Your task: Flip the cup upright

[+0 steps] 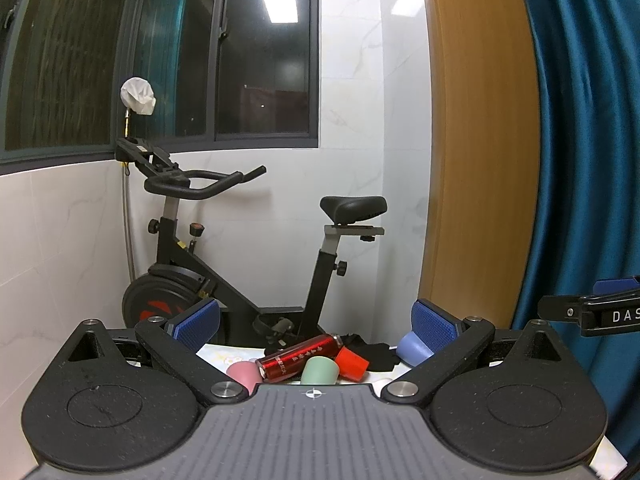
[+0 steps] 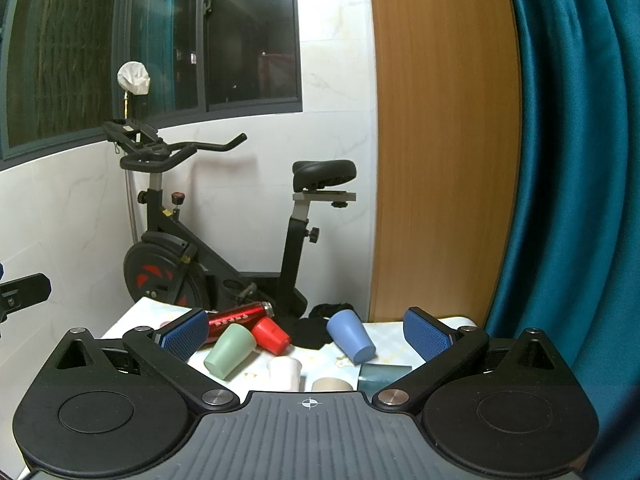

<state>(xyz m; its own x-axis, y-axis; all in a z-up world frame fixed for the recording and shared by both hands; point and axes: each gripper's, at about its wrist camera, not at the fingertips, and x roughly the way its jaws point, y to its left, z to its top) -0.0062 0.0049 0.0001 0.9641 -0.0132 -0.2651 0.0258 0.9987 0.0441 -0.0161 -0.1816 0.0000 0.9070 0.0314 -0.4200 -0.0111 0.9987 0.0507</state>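
Several cups lie on a small table with a pale patterned cloth (image 2: 404, 344). In the right wrist view a green cup (image 2: 230, 351), a red cup (image 2: 272, 334) and a blue cup (image 2: 352, 338) lie tipped on their sides; a white cup (image 2: 285, 372), a beige cup (image 2: 331, 384) and a dark teal cup (image 2: 383, 376) sit nearer. The left wrist view shows a pink cup (image 1: 242, 374), the green cup (image 1: 320, 370), the red cup (image 1: 351, 364) and the blue cup (image 1: 414, 348). My left gripper (image 1: 316, 322) and right gripper (image 2: 306, 332) are open, empty, above the table's near side.
A red metal bottle (image 2: 240, 318) lies on its side behind the cups, next to a black cloth (image 2: 316, 330). A black exercise bike (image 2: 224, 248) stands past the table by the tiled wall. A wooden panel (image 2: 440, 160) and teal curtain (image 2: 580, 160) are at right.
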